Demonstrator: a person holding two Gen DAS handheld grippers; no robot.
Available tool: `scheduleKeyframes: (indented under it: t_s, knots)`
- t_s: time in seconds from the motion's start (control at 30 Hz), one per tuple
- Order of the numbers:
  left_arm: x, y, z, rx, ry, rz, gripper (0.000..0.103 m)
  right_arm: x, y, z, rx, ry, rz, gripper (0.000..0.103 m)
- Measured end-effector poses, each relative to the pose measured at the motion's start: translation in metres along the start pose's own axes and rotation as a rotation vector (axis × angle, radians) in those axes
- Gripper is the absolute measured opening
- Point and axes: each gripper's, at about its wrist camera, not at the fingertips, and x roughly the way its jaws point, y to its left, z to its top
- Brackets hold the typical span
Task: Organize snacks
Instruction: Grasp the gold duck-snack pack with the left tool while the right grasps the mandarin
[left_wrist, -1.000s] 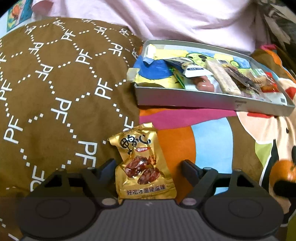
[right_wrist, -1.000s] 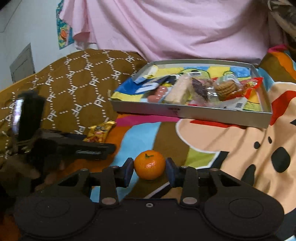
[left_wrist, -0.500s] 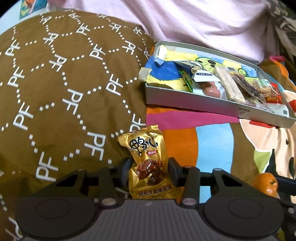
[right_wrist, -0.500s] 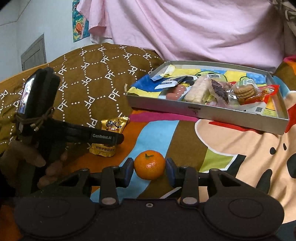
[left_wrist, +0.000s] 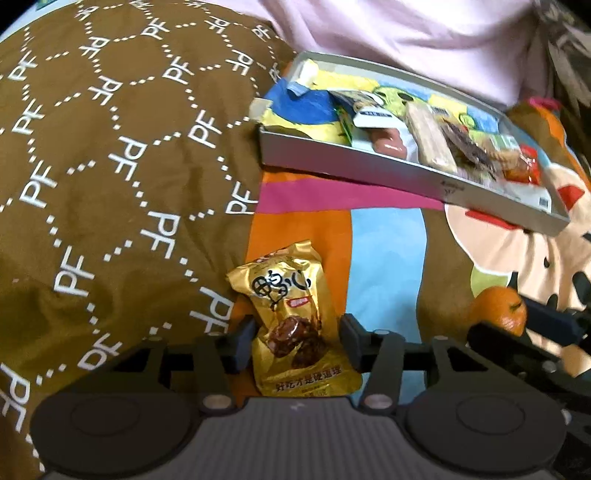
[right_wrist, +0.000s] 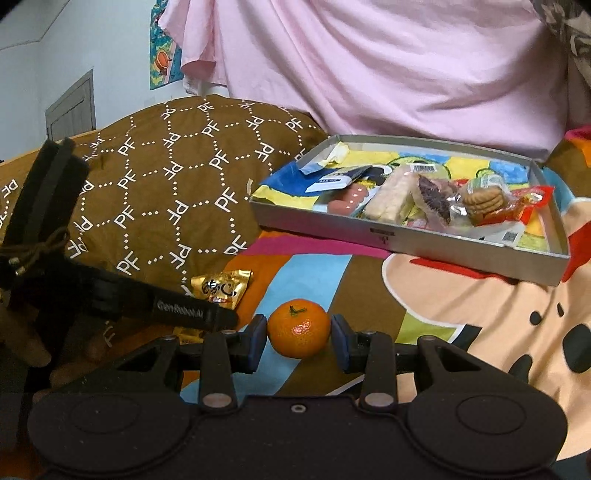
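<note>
A gold snack packet (left_wrist: 291, 317) lies on the colourful bedsheet, between the fingers of my left gripper (left_wrist: 299, 332). Its jaws are opening: the left pad still touches the packet and a thin gap shows at the right pad. My right gripper (right_wrist: 298, 332) is shut on a small orange mandarin (right_wrist: 298, 328), with both pads against its sides. The mandarin (left_wrist: 496, 308) also shows at the right edge of the left wrist view. The grey tray (right_wrist: 369, 232) sits farther back and holds several wrapped snacks. In the right wrist view the gold packet (right_wrist: 221, 288) is partly hidden behind a left finger (right_wrist: 192, 314).
A brown quilt (left_wrist: 110, 166) printed with white letters rises on the left. A pink cloth (right_wrist: 369, 74) hangs behind the tray. A person's hand (right_wrist: 22, 343) grips the left tool at the left edge. Cartoon-print sheet (right_wrist: 461, 295) lies between the tray and my grippers.
The left jaws closed in on the gold packet, then eased apart a little, and the left view rolled slightly. The right gripper stays on the mandarin.
</note>
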Motion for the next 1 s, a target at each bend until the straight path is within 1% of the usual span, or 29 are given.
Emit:
scheduleKeyframes:
  t_s: [0.1,0.23,0.3,0.53,0.57,0.6,0.73,0.87,1.0]
  knots:
    - [0.003,-0.007,0.0,0.034,0.004,0.024,0.059,-0.003,-0.001,0.001,-0.012,-0.012,-0.01,0.04]
    - [0.002,-0.013,-0.001,0.054,0.005,0.048,0.053,-0.007,-0.004,0.003,-0.005,-0.029,-0.011,0.04]
    - [-0.002,-0.012,-0.001,0.053,0.007,0.053,0.044,-0.008,-0.005,0.005,-0.005,-0.038,-0.013,0.04]
    - [-0.017,-0.01,-0.001,0.024,0.03,0.049,0.029,-0.018,-0.006,0.008,0.005,-0.069,-0.017,0.04]
    - [-0.02,-0.011,-0.002,0.027,0.028,0.045,0.021,-0.02,-0.006,0.008,0.005,-0.074,-0.019,0.04]
    - [-0.023,-0.013,-0.002,0.031,0.027,0.042,0.019,-0.021,-0.007,0.008,0.006,-0.077,-0.021,0.04]
    - [-0.03,-0.019,-0.009,0.044,0.042,0.057,0.019,-0.028,-0.008,0.01,0.014,-0.09,-0.026,0.04]
    - [-0.036,-0.019,-0.017,0.039,0.04,0.06,0.018,-0.032,-0.009,0.011,0.017,-0.105,-0.028,0.04]
    - [-0.041,-0.022,-0.021,0.055,0.036,0.072,0.018,-0.038,-0.01,0.012,0.023,-0.118,-0.026,0.04]
